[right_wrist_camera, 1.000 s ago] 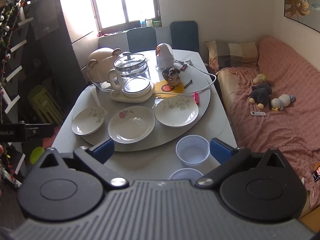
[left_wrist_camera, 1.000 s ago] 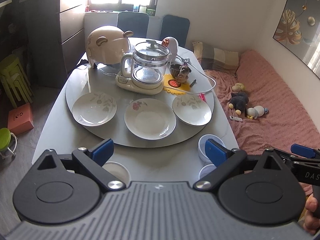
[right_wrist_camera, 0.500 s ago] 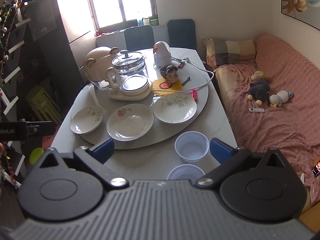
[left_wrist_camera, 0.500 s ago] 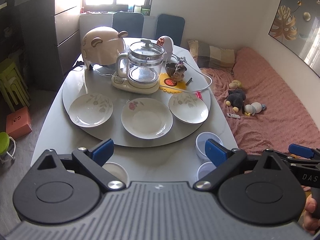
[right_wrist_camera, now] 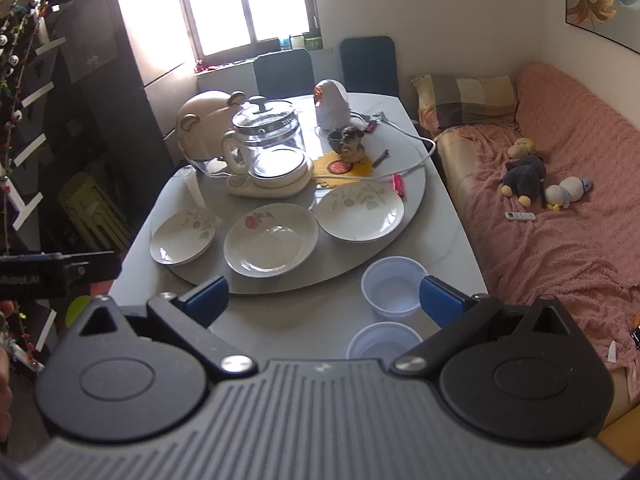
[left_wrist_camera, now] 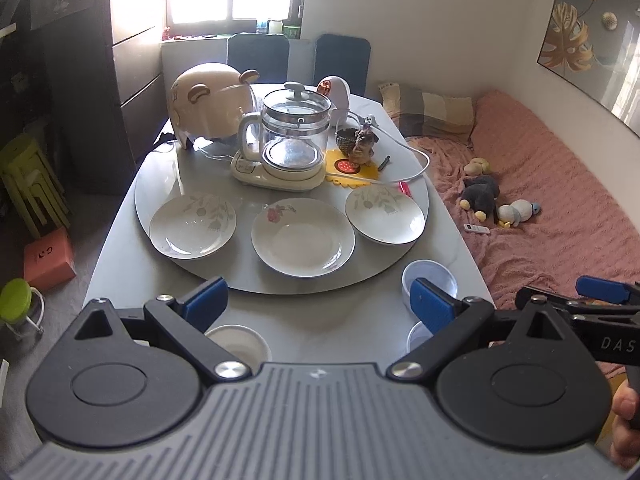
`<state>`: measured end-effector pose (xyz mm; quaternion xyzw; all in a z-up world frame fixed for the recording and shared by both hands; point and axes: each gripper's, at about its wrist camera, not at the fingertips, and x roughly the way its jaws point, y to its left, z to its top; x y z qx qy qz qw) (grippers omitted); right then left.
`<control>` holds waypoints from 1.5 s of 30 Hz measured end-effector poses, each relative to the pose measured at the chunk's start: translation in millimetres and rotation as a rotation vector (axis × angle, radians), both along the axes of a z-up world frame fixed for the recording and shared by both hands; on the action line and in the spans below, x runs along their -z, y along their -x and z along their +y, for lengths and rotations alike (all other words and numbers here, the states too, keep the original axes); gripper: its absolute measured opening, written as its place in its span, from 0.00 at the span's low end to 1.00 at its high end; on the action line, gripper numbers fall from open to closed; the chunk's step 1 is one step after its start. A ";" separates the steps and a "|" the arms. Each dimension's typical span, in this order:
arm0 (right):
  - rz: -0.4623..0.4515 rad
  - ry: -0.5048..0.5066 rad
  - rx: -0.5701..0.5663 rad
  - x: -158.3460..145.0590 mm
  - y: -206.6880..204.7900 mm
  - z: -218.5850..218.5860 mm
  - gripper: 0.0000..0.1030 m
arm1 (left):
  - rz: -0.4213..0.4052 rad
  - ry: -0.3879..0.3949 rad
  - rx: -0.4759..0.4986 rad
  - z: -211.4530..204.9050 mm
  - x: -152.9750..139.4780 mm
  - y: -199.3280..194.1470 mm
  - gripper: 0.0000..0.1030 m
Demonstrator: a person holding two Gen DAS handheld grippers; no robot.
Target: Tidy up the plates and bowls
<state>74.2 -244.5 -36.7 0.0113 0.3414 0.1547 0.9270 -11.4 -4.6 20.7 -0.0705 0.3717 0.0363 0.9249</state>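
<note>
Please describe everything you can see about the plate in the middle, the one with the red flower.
The middle plate is round, white and glossy, apparently ceramic, with a shallow sunken centre and a wide rim. A red flower with faint leaves is printed on its far-left rim. It lies flat, right side up and empty, on the grey turntable near its front edge, between two leaf-patterned plates. From the right wrist view it seems very close to the right plate; contact cannot be told. No hand-held gripper touches it.
</note>
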 end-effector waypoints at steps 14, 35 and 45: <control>0.006 0.011 -0.006 4.6 2.4 6.0 1.00 | 0.008 0.055 -0.021 11.4 10.8 1.3 0.96; -0.032 0.007 0.032 -0.4 16.4 25.1 1.00 | 0.012 0.074 0.002 37.7 17.1 5.3 0.96; 0.002 -0.020 0.090 5.4 16.1 51.4 1.00 | 0.002 0.101 0.010 81.0 24.0 11.6 0.96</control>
